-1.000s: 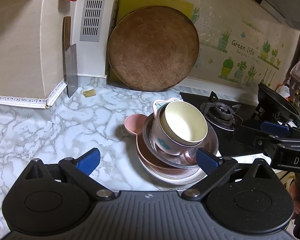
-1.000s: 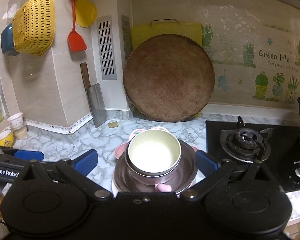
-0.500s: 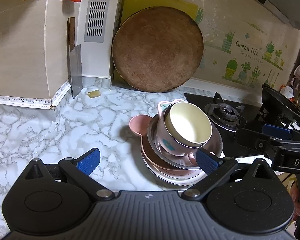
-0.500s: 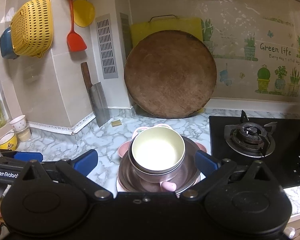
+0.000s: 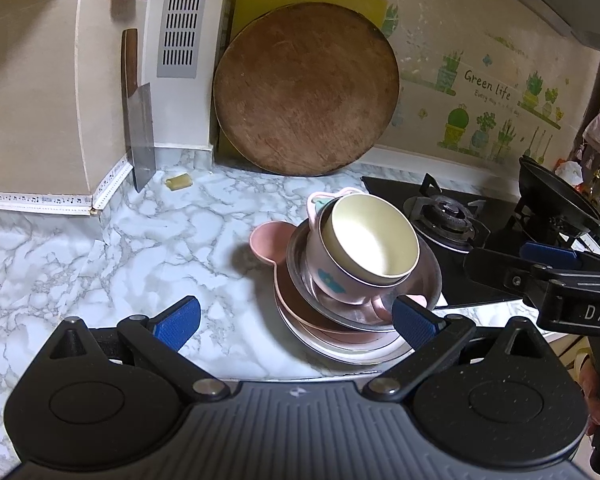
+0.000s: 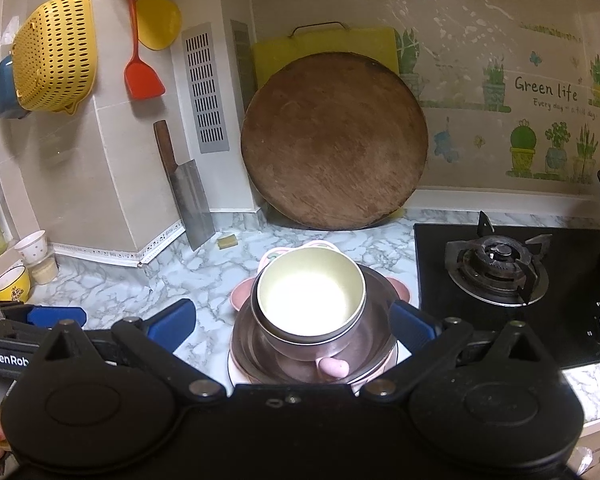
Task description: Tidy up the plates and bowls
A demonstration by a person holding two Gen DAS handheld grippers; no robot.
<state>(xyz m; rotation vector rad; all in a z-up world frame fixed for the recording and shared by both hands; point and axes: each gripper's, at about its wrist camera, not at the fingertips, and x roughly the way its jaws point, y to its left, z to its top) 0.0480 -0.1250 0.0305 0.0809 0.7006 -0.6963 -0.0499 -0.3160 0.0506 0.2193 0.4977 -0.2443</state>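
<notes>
So I've got both grippers parked in front of the dish pile on the white marbled bench (image 5: pixel 100 248). My left gripper (image 5: pixel 296 322) has its jaws spread wide, holding nothing; the pile sits ahead toward its right finger. My right gripper (image 6: pixel 292 320) is wide open too, with the pile right between its blue fingertips (image 6: pixel 172 320).

The pile itself: a cream-lined metal bowl (image 6: pixel 311 290) nested in a pink cup with a teal print (image 5: pixel 332 280), tilted inside a shallow steel dish (image 5: pixel 428 276), all on a pink eared plate (image 5: pixel 266 240) and a white plate (image 5: pixel 340 352). A round wooden chopping board (image 6: pixel 334 142) leans on the wall behind, gas hob (image 6: pixel 500 264) just right.
</notes>
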